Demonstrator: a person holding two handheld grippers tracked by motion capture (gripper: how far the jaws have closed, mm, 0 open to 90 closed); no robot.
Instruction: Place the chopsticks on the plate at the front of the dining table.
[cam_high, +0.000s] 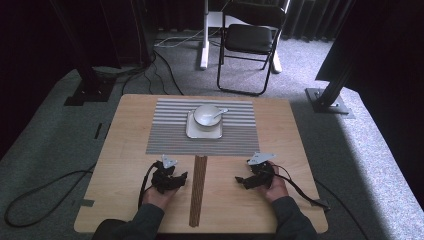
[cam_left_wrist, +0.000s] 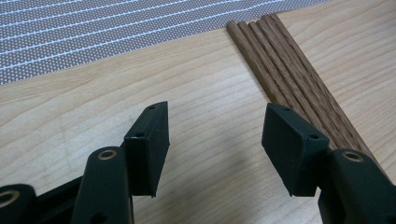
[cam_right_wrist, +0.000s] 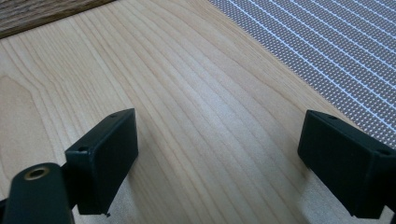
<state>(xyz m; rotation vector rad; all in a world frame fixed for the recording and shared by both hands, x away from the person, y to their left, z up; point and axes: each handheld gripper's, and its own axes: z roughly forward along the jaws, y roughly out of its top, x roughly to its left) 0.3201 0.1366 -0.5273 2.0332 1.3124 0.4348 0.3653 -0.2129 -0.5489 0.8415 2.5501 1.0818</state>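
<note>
Two sets of tongs rest low on the tabletop (cam_high: 125, 150) near the person's edge, one in each hand, and both stand apart with nothing between their jaws. The left tongs (cam_high: 180, 178) point inward toward a bundle of brown wooden sticks (cam_high: 199, 190) that lies lengthwise between the two hands; in the left gripper view the sticks (cam_left_wrist: 299, 79) run just past the right-hand jaw, close beside it, though I cannot tell if they touch. The right tongs (cam_high: 241, 181) point inward from the other side, a little farther from the sticks, over bare wood. Beyond both tongs lies a grey striped placemat (cam_high: 165, 135), the sticks' far end reaching its near edge. Farther still, on the mat, a square white plate (cam_high: 192, 132) carries a round bowl (cam_high: 206, 115) with a spoon (cam_high: 220, 112) leaning in it.
</note>
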